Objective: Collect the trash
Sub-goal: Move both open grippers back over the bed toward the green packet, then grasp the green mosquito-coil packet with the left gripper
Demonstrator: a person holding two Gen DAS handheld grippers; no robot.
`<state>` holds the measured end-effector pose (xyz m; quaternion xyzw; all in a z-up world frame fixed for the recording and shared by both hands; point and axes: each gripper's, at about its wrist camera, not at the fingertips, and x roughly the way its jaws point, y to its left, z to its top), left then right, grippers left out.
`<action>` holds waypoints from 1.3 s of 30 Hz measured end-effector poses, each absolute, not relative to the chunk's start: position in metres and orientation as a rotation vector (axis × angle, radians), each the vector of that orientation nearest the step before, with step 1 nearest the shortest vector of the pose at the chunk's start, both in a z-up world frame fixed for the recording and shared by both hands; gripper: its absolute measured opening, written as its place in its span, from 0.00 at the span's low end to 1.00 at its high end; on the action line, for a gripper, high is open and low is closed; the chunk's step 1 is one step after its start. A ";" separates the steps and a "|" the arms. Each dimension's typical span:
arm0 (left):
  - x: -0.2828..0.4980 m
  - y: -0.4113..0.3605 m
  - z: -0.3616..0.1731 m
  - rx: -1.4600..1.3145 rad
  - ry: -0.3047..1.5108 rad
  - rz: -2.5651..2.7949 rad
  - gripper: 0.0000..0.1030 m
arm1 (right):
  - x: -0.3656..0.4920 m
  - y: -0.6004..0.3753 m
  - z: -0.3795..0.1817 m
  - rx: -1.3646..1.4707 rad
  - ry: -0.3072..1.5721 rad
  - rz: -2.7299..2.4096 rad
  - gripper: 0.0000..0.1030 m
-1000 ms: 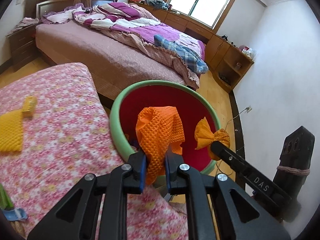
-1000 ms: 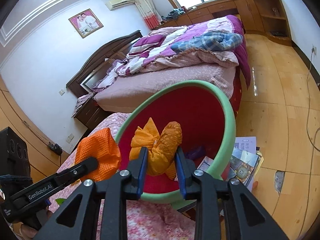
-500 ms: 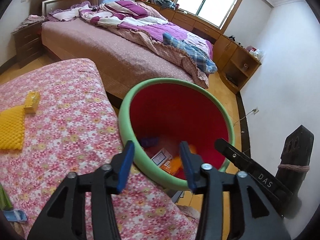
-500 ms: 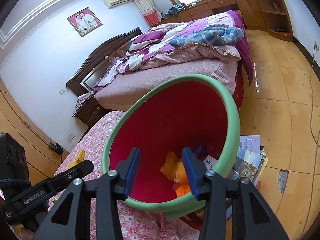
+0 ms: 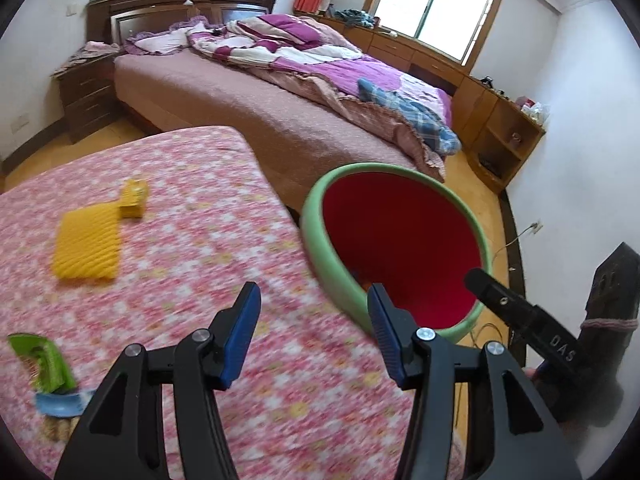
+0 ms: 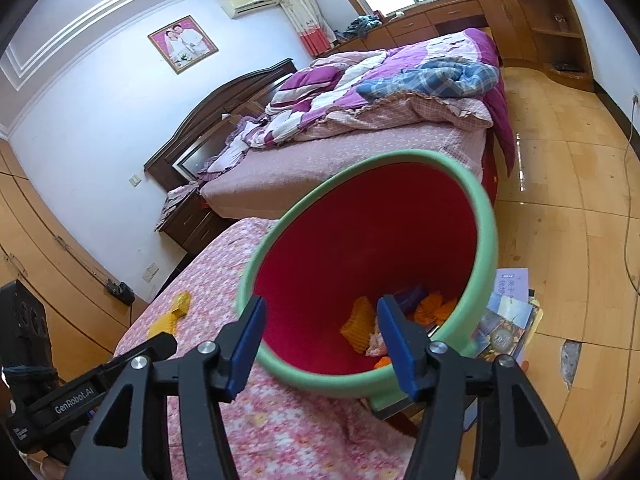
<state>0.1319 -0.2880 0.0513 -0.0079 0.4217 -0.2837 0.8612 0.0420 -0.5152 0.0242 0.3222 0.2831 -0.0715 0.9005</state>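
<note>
Red-lined, green-rimmed round bin (image 6: 486,216) at the flowered pink tablecloth's (image 5: 180,280) edge, both grippers released.
Left gripper (image 5: 314,332) and right gripper (image 6: 320,338) each hold 2 blue pads spread apart, gripping nothing. Orange crumpled cloths (image 6: 434,308) lie at the bin's bottom, frame centre; a yellow ridged sponge (image 5: 88,248), perhaps foam, sits centre left.
</note>
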 end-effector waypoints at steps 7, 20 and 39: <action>0.126 -0.245 0.058 -0.053 0.872 -0.532 0.54 | 0.041 -0.479 0.033 0.638 0.605 -0.094 0.61; 0.111 -0.164 0.062 -0.079 0.852 -0.401 0.54 | 0.044 -0.408 0.041 0.569 0.658 0.023 0.64; 0.133 -0.069 0.018 -0.083 0.931 -0.282 0.67 | 0.055 -0.349 0.023 0.504 0.775 0.075 0.65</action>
